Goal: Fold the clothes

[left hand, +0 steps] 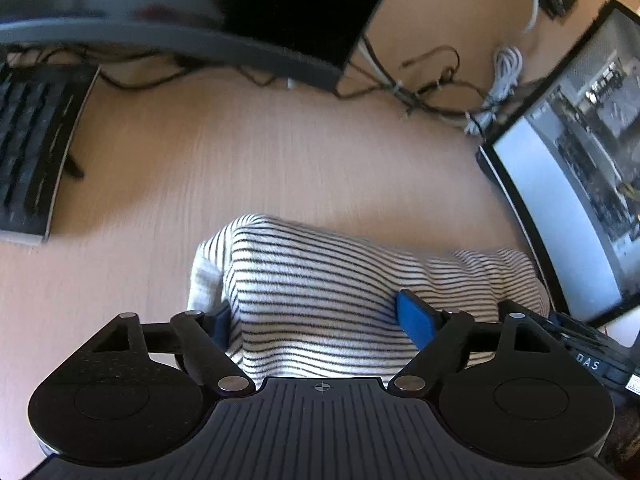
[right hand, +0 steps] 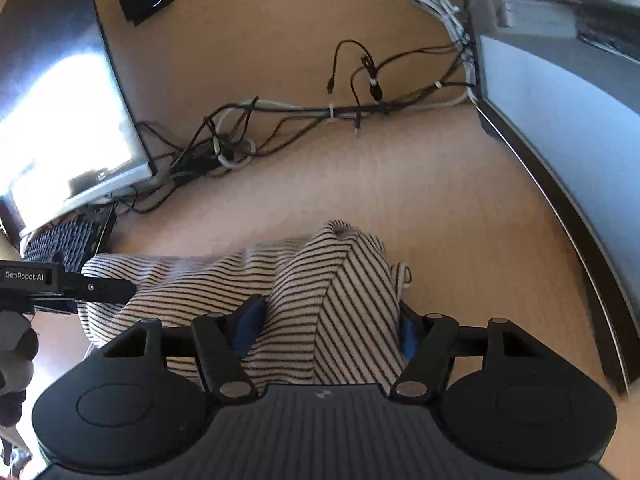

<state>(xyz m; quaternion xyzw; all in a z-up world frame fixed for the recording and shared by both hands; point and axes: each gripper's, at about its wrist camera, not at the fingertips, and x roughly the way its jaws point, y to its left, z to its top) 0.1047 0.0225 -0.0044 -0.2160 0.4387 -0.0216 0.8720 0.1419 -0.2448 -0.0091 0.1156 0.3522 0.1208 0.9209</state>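
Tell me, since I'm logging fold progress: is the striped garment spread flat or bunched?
Bunched. The striped garment humps up in folds off the desk, gathered between the right tongs and the left tongs.

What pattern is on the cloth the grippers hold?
The white knitted cloth has thin dark stripes, clearest in the left wrist view.

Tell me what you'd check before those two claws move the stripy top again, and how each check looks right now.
1. Left claw has the black-and-white striped knit top between its blue pads: ok.
2. Right claw also has cloth bunched between its fingers: ok.
3. Firmness of either grip: cannot tell.
4. Bare light wooden desk ahead for laying the top down: ok.
5. Tangle of black and white cables clear of the cloth: ok.
6. Black keyboard clear of the cloth: ok in the left view.
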